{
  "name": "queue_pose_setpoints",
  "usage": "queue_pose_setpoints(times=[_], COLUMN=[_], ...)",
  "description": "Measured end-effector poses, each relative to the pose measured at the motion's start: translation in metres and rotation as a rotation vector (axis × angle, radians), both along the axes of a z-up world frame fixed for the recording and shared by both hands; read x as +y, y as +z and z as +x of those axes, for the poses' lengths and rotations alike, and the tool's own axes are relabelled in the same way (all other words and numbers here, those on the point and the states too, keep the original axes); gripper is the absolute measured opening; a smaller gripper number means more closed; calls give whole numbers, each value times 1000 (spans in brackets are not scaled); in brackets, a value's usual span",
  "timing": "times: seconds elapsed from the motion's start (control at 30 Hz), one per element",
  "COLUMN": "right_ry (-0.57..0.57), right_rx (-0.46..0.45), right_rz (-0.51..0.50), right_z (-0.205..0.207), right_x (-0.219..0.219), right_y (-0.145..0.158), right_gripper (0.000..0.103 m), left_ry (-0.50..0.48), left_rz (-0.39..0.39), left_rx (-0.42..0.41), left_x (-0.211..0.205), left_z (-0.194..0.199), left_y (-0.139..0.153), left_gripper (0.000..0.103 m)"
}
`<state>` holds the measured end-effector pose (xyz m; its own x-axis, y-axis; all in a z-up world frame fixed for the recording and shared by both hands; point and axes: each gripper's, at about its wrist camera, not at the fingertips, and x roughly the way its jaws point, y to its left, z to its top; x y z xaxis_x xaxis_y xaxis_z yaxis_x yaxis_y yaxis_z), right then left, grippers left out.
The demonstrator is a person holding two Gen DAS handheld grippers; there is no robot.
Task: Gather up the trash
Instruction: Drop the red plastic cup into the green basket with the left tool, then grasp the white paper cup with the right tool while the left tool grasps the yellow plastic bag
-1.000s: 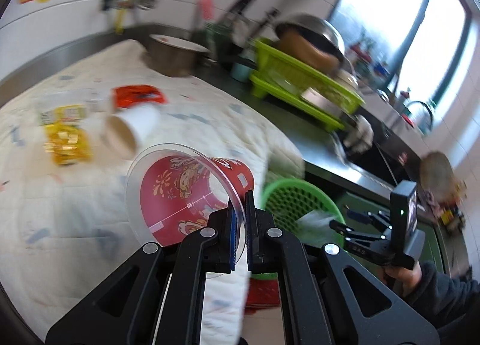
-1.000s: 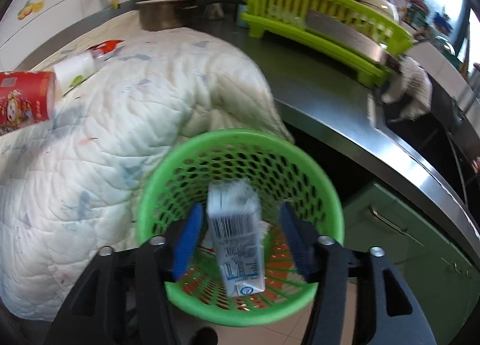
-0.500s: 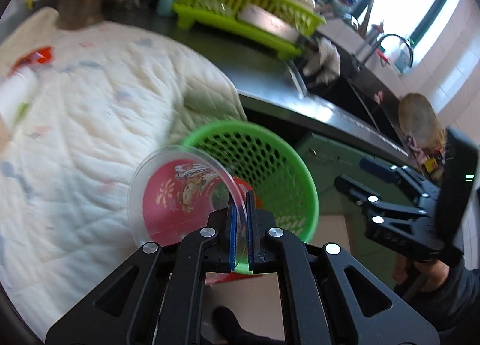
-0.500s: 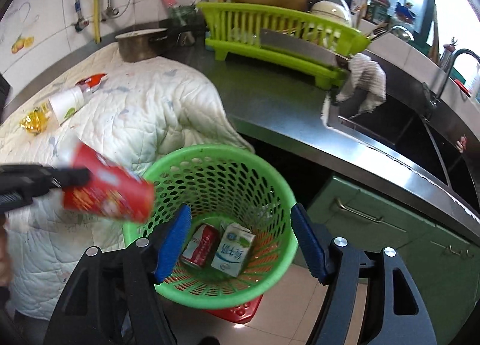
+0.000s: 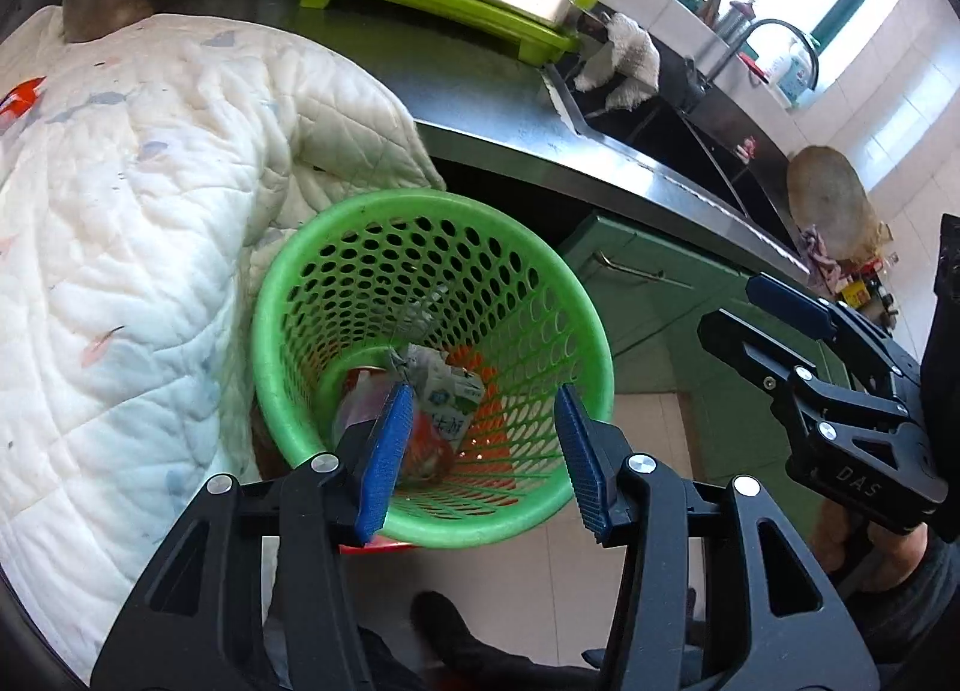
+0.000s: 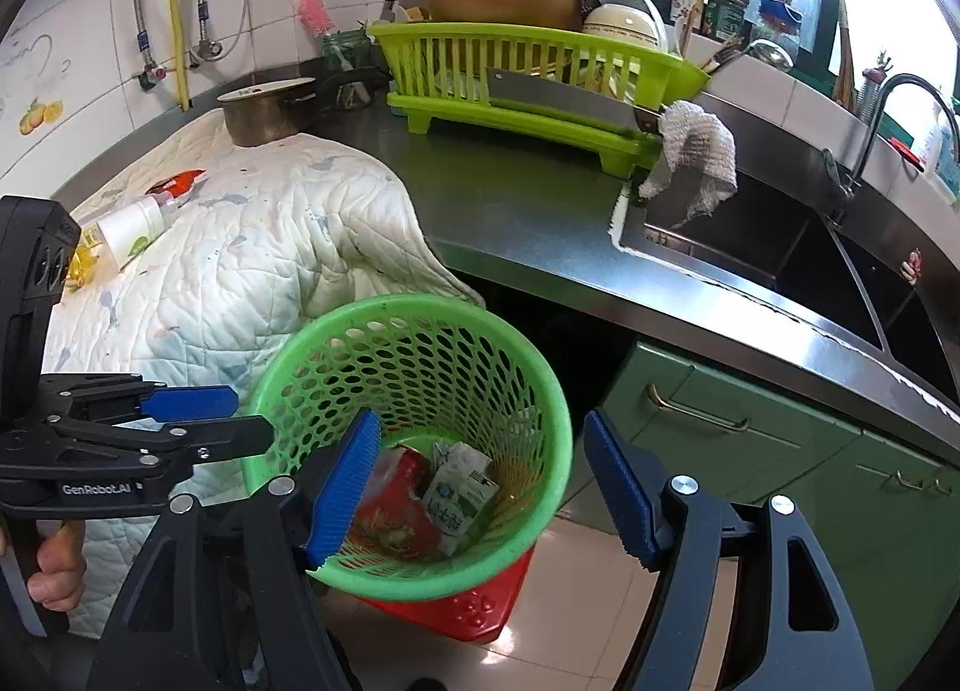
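Observation:
A green mesh trash basket [image 5: 588, 331] [image 6: 540, 391] stands on the floor beside the quilt-covered counter. Inside lie a red noodle cup [image 5: 420, 445] [image 6: 396, 505] and a white milk carton [image 5: 447, 391] [image 6: 459, 487]. My left gripper [image 5: 480, 451] is open and empty just above the basket; it also shows in the right wrist view [image 6: 204, 421]. My right gripper [image 6: 486, 487] is open and empty above the basket's near rim; it shows at the right of the left wrist view [image 5: 774, 319]. A white cup [image 6: 129, 226], a red wrapper [image 6: 177, 181] and a yellow wrapper [image 6: 81, 265] lie on the quilt [image 6: 240, 271].
A steel counter [image 6: 528, 211] carries a green dish rack [image 6: 528, 78] with a cleaver, a pot [image 6: 264, 111] and a sink [image 6: 780, 235] with a white rag [image 6: 696, 156]. Green cabinets [image 6: 780, 451] stand below. A red stool [image 6: 468, 613] sits under the basket.
My left gripper moved over the basket, opened and dropped the red noodle cup, which now lies inside by the milk carton. My right gripper has drawn back a little, still open.

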<state>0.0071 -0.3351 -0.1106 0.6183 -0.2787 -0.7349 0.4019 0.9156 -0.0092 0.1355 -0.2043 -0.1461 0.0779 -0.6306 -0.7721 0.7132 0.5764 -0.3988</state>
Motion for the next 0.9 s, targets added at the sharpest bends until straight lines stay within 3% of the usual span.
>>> queue_pose_setpoints(times=[0.17, 0.47, 0.9], right_ry=[35, 130, 314], right_rx=[-12, -35, -62], right_rz=[1, 15, 27], right_z=[14, 56, 148], right_x=[11, 42, 133], right_y=[4, 11, 25], right_gripper=[71, 75, 76], left_ry=[76, 314, 605], left_rz=[-3, 20, 23], left_rx=[-33, -128, -171], left_x=[32, 115, 251], left_z=[12, 52, 104], left_y=[12, 36, 51], left_gripper=[50, 50, 50])
